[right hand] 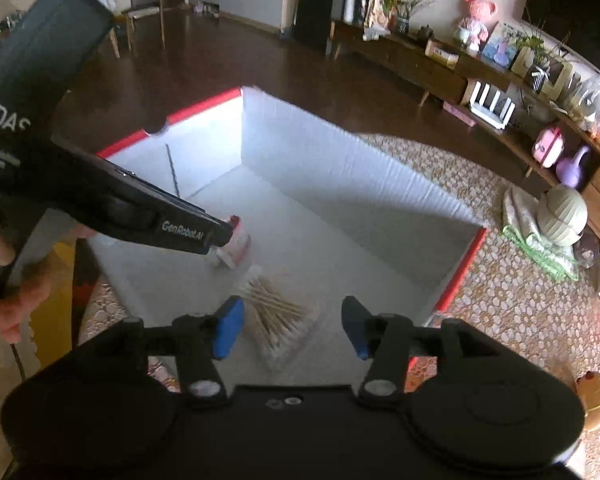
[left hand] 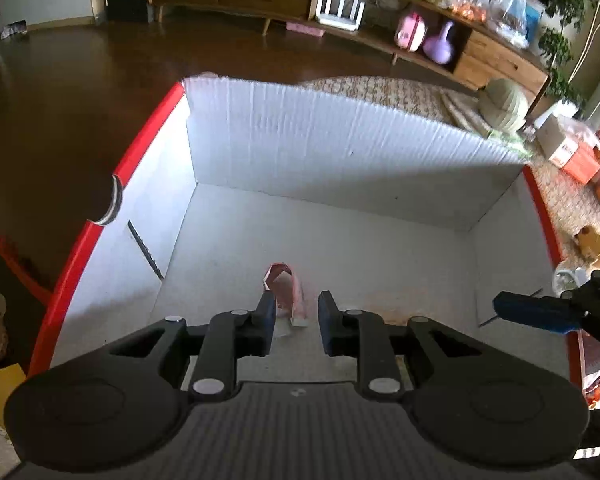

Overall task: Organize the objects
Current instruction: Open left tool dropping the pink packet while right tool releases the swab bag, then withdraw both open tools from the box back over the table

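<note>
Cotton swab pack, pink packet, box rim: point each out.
cotton swab pack (right hand: 278, 330), right wrist view, on the swab sticks.
pink packet (left hand: 286, 290), left wrist view, on its pink face between the open fingers.
box (left hand: 140, 148), left wrist view, on the red left rim.

Home living room: sideboard (right hand: 420, 60), toys, rug (right hand: 500, 300).

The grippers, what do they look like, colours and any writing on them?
Both grippers, left and right, are matte black with blue finger pads, silver pivot rivets and round side housings. In the right wrist view the left one reads "GenRobot.AI" and "DAS" in white. A bare hand grips it.
</note>
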Demonstrator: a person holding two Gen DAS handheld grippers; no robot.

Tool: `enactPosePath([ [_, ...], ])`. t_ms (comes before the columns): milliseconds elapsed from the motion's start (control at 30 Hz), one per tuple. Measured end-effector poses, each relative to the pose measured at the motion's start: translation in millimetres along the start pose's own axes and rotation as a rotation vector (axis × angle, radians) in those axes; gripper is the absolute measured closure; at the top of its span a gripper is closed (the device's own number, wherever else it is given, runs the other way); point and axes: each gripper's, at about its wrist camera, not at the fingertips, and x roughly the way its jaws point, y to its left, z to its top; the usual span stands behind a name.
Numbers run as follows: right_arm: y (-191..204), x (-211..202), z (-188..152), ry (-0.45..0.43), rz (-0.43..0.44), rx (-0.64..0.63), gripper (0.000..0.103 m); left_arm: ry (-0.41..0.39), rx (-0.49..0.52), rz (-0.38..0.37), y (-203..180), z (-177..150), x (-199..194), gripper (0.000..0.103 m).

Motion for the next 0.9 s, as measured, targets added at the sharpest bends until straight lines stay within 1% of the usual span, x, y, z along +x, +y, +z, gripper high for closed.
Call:
enactPosePath([
  [167, -5.1, -30.8, -8.9, -0.056, 0.023, 0.018, 0.049, -0.058, 0.007, 0.004, -3.3, -8.2, -24.9, 0.082],
  [300, -9.2, -55.3, -19.1, -0.098, 0.050, 0.033, 0.048, -0.104, -0.006, -0.001, -9.2, -17.0, -49.0, 0.082],
  [433, -12.8, -77.7, -32.6, -0.133, 0.064, 0.044, 0.046, -0.151, 0.021, 0.002, -22.3, -28.1, -71.7, 0.082],
  [533, -16.9, -94.3, -44.5, -0.164, 0.069, 0.065, 0.040, -0.182, 0.044, -0.008, -35.0, -37.9, -88.7, 0.082],
  [833, -33.2, -139.8, -90.9, -0.235, 0.069, 0.126, 0.030, -0.247, 0.060, -0.049, -67.2, -67.4, -126.2, 0.082],
  [867, -35.2, -143.9, -96.0, -0.240, 0.066, 0.133, 0.029, -0.251, 0.061, -0.058, -71.3, -71.7, -130.1, 0.081],
  [900, -37.9, -149.0, -102.9, -0.248, 0.063, 0.142, 0.027, -0.255, 0.060, -0.067, -75.8, -75.3, -132.9, 0.075],
])
